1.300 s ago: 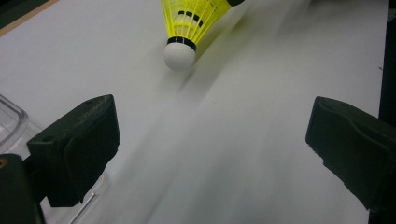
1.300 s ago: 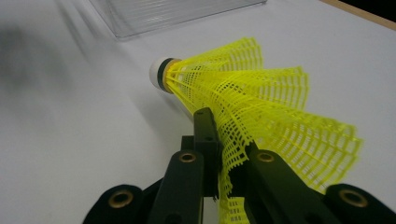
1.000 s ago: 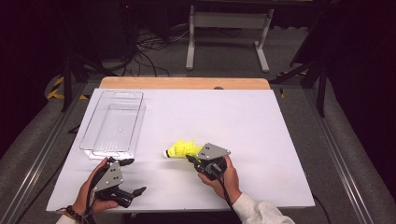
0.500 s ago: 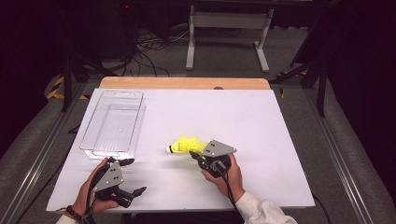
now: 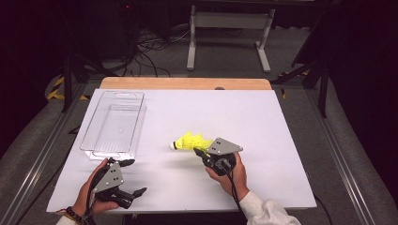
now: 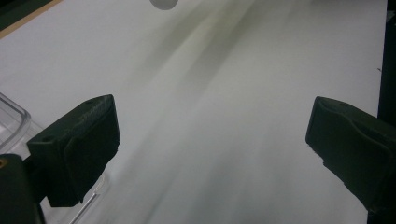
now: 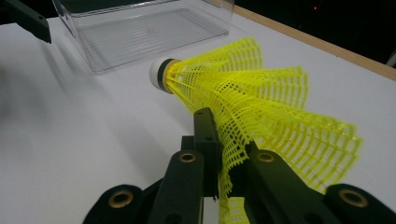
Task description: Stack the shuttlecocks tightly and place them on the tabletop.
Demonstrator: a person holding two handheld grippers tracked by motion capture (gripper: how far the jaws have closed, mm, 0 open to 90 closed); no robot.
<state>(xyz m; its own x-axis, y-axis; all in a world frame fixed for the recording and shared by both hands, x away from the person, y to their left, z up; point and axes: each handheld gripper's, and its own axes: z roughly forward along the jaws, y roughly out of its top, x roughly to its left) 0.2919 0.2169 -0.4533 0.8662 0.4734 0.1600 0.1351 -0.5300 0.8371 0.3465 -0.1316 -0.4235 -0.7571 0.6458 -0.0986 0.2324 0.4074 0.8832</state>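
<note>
yellow shuttlecock (image 5: 190, 141) pinched by its mesh skirt in the right gripper (image 5: 202, 153), just right of the clear bin (image 5: 114, 125); left gripper (image 5: 132, 178) spread wide, holding nothing, near the bin's front.

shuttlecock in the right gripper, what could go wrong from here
1. The right gripper pinches the yellow shuttlecock only by the thin mesh edge of its skirt, so it could slip out or the mesh could crumple.
2. The cork end sticks out unsupported toward the clear container, so it might catch the rim if carried in low.
</note>
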